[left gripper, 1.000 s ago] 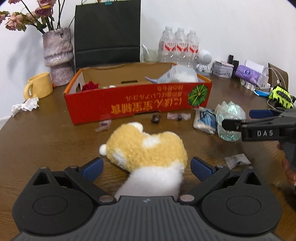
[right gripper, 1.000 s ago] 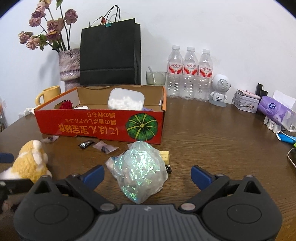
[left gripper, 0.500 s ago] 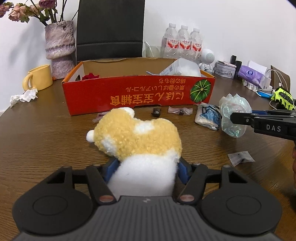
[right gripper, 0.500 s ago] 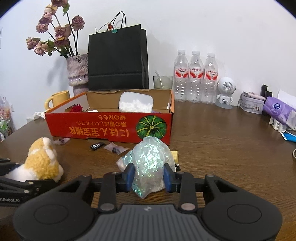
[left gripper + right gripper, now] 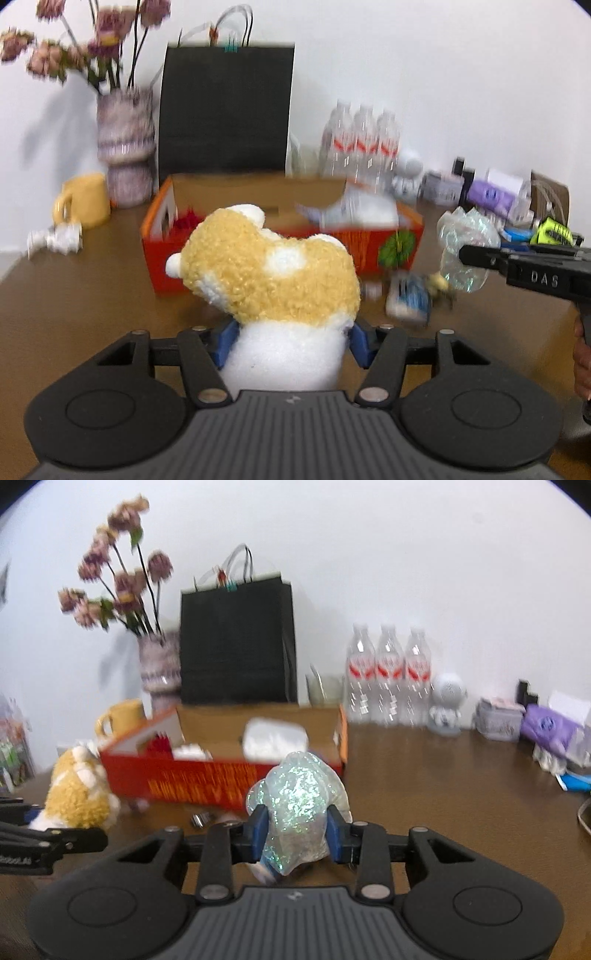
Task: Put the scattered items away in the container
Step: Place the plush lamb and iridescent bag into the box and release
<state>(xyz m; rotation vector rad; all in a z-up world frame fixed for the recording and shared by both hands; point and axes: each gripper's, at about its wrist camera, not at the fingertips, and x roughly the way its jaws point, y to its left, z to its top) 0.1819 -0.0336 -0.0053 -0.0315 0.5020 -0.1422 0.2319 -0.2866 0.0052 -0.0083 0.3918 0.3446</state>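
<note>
Lifted off table since earlier frame: plush toy [image 5: 273,273] clamped in left gripper [image 5: 288,343], glittery bag [image 5: 299,805] clamped in right gripper [image 5: 295,834], both raised to clear red box [image 5: 221,779] wall, frame centre.

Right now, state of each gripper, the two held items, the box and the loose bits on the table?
left gripper: shut on the plush toy
plush toy: held, lifted off the table
right gripper: shut on the iridescent bag
iridescent bag: held, crumpled
red box: open top, items already inside
blue-white packet: lying loose on the table
</note>
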